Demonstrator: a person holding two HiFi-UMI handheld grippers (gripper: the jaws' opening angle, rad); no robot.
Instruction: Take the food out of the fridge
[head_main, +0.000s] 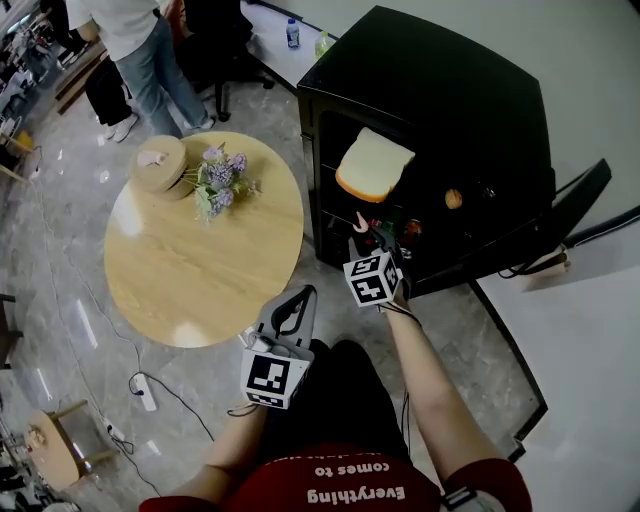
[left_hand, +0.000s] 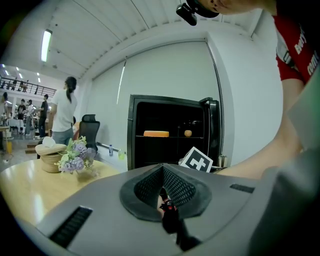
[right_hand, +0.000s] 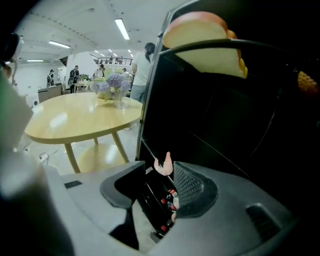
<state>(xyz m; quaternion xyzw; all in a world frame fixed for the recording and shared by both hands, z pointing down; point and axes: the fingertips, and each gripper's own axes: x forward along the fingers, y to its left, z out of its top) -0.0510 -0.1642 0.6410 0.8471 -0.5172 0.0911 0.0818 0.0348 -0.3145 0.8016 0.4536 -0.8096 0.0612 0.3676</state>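
Beside a round table, a black fridge is stood with its door swung wide, so the shelves can be reached from the front. Bread is kept on the upper shelf. The right gripper is held at the lower opening, jaws spread and nothing grasped; a pink food piece lies just beyond their tips, in line with the gap. The left gripper is kept back, jaws closed and empty, probably in reserve.
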